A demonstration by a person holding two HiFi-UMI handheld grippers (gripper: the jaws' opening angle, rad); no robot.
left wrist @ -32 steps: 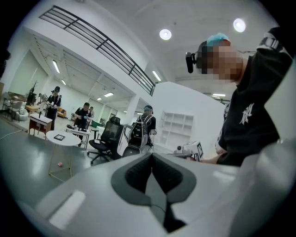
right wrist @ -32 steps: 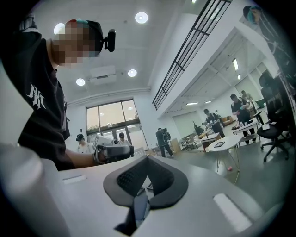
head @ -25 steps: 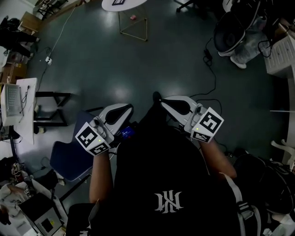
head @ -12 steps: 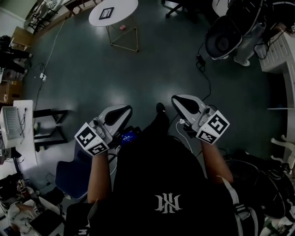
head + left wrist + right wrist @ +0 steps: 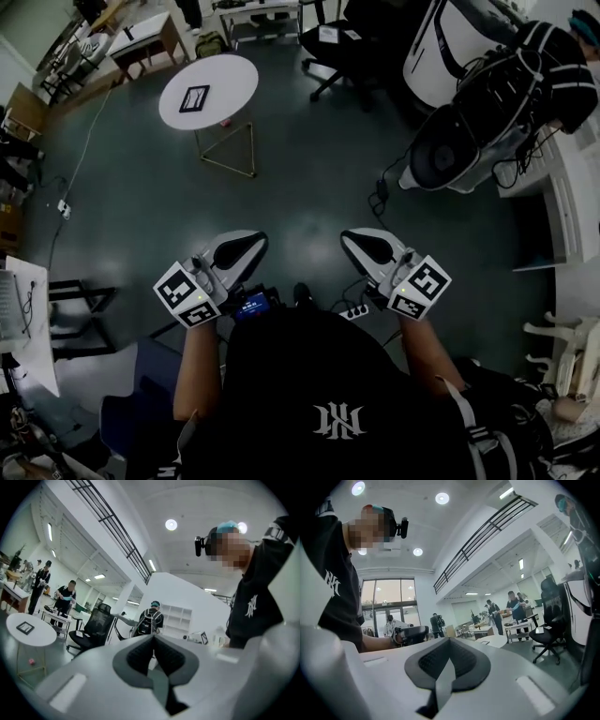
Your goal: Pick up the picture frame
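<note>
Since the picture frame [image 5: 194, 97] lies flat on the round white surface [image 5: 234, 75], well ahead of the left tongs [image 5: 251, 240] and off to their left, it is out of reach of both. It looks small, thin and dark-rimmed. I judge it light and stiff, perhaps glazed, so slick on the face and easily cracked. A pinch across one side rail seems best, and lying flat it offers little edge. Both left and right tongs [image 5: 353, 240] are pressed together with nothing between them.

Open floor lies between the tongs and the surface. A small pink thing [image 5: 223, 122] sits by the surface's wire legs [image 5: 225, 150]. An office chair [image 5: 342, 52] stands far ahead of the right tongs, and a cable [image 5: 380, 192] trails nearer them.
</note>
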